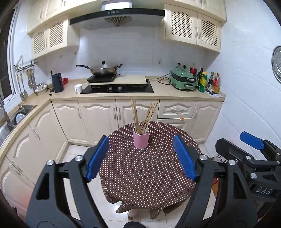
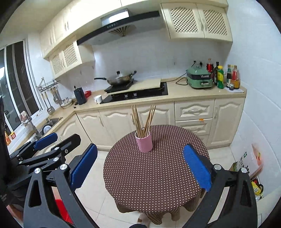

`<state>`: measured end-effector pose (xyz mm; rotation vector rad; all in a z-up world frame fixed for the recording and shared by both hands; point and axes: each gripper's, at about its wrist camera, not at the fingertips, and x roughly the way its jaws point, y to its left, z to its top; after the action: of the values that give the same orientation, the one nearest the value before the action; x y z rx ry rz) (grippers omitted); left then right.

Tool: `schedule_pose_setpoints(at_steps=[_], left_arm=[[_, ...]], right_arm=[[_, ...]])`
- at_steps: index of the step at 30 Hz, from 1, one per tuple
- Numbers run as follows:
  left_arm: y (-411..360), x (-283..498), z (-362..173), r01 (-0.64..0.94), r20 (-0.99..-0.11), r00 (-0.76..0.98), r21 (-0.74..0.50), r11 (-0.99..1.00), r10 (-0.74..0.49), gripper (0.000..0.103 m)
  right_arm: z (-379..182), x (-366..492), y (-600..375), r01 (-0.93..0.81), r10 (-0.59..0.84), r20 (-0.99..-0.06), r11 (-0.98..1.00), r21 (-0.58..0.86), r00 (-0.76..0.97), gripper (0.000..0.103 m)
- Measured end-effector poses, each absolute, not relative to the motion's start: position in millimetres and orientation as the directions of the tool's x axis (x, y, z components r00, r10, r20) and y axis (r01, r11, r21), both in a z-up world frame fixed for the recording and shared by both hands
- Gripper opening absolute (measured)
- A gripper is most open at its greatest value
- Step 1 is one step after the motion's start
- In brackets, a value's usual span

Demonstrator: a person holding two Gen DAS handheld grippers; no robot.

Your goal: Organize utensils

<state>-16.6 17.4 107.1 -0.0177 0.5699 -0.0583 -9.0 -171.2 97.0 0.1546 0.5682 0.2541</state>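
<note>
from my remote feed, a home kitchen: cream cabinets (image 1: 98,119) under a beige countertop (image 1: 161,91), a black range hood (image 1: 116,16) above a hob (image 1: 121,87) carrying a lidded wok (image 1: 103,69), a steel sink (image 1: 22,112) by the window, a green tabletop cooker (image 1: 182,79), sauce bottles (image 1: 209,82), ladles on a wall rack (image 1: 25,65), and a small round table (image 1: 149,168) in dotted brown cloth.

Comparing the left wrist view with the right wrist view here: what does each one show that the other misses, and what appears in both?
Only the left wrist view: a round metal steamer tray hanging at the right edge.

Only the right wrist view: a red bucket on the floor at lower left, and a printed bag by the right wall.

Both: the pink cup of chopsticks on the dotted tablecloth, the wok on the counter, and both hand-held grippers open and empty.
</note>
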Motion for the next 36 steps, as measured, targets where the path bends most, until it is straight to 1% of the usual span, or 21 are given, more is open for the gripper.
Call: schedule_pose_setpoints(at_steps=[6,12,21,36], left_arm=[[11,-43,121,0.037,-0.503,0.863,-0.029,0.999,-0.047,0.081],[6,-63,128,0.022,-0.477,0.879,-0.005,1.000,-0.022,0.084],[8,-80,133,0.007,-0.464,0.886,0.005,1.000,-0.004,0.084],[17,-73,128,0.020,-0.467,0.884,0.011,1.000,-0.012,0.085]], right_arm=[[108,-35,-181,-0.208,0.288,-0.477,0.955,0.214,0.831,0.095],[113,-50,-186,-0.211,0.292,-0.473,0.953,0.217,0.832,0.095],[117,-59,-185,-0.223,0.298,-0.464,0.952,0.210,0.834,0.095],[109,-57,-180,-0.198,0.274,-0.471,0.959,0.204,0.838,0.095]])
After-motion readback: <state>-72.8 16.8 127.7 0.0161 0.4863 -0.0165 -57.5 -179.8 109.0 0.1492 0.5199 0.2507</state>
